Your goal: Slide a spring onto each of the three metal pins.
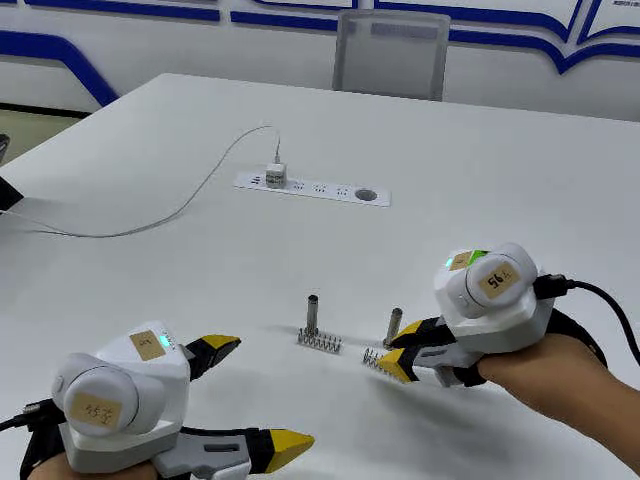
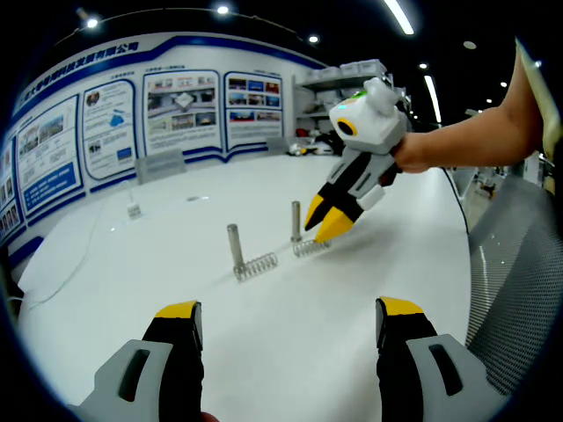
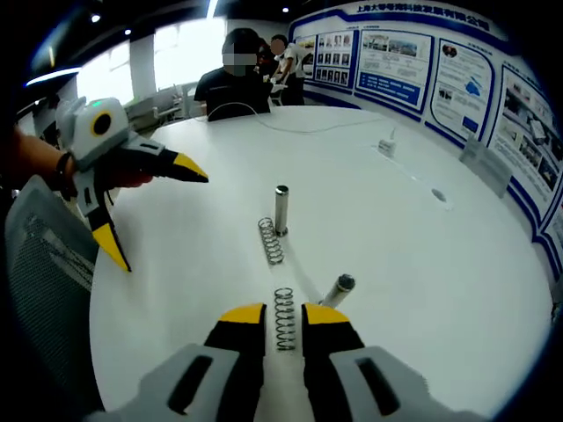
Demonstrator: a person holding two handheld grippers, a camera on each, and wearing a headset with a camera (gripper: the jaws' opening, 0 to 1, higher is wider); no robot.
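springs, two small metal coils, lie on a white surface (image 1: 450, 180) beside two short metal pins that stand upright. in the head view the first pin (image 1: 312, 310) is just below the middle of the frame. the first spring (image 1: 320, 342) lies on its side at the foot of that pin. the second pin (image 1: 393, 324) stands just to the right of the first. the second spring (image 1: 374, 359) lies just below it, at the yellow tips of the right gripper (image 1: 398, 360), which a hand (image 1: 535, 368) holds at the right edge of the frame.

in the right gripper view the second spring (image 3: 283, 318) lies in the narrow gap between the two fingers (image 3: 242, 316) at the bottom centre. whether they press on it cannot be told. the second pin (image 3: 339, 288) is just right of the fingertips, and the first pin (image 3: 281, 209) with the first spring (image 3: 271, 240) sits at mid-frame.

the left gripper (image 1: 262, 395) is in the lower left of the head view, well apart from the pins, its fingers spread wide and holding nothing. in the left gripper view those fingers (image 2: 180, 312) sit far apart at the bottom, with both pins and both springs at mid-frame.

a flat white power strip (image 1: 312, 187) with a white plug (image 1: 276, 176) in it lies in the upper middle of the head view. a grey chair (image 1: 392, 52) stands at the top.
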